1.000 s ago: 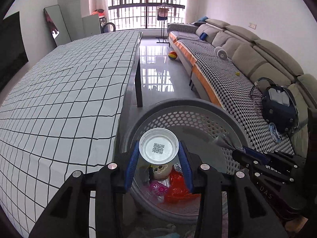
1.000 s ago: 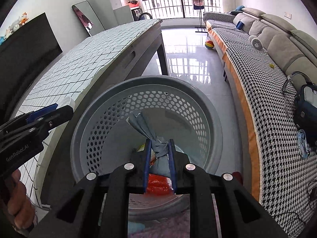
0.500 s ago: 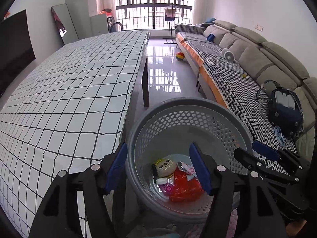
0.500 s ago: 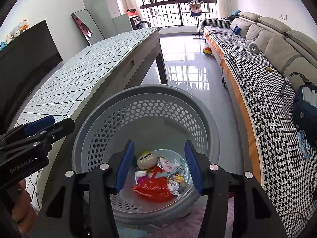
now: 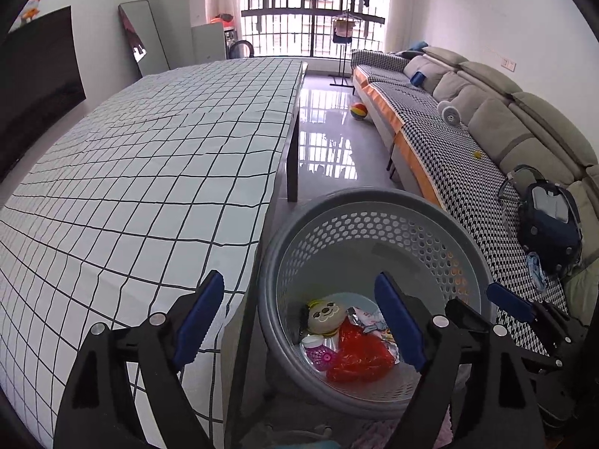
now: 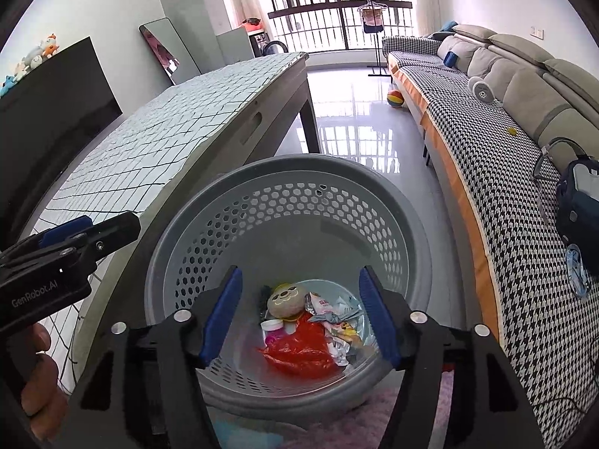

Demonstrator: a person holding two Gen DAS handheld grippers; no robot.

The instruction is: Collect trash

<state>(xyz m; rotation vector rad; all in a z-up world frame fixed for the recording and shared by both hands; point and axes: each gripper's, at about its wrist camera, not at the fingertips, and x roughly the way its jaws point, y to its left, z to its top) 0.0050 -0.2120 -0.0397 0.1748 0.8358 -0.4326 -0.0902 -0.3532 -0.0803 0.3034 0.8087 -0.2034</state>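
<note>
While both tongs hang over the gray basket (image 6: 209, 232), the right gripper (image 6: 297, 314) is spread wide and holds nothing. The left gripper (image 5: 299, 321) is spread wide too, empty. Below them the trash (image 6: 307, 348) lies at the basket's bottom: red wrapper, foil bits, a round smiley pack. The checkered table (image 5: 142, 172) stands just left.

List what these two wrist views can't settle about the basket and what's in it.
- Basket base: right wrist view, the near rim and gripper body hide it.
- Trash under the red bag: both views, the bag covers it.
- Wrapper print: too small.
- Pink fabric under the basket: cut off by the right gripper.
</note>
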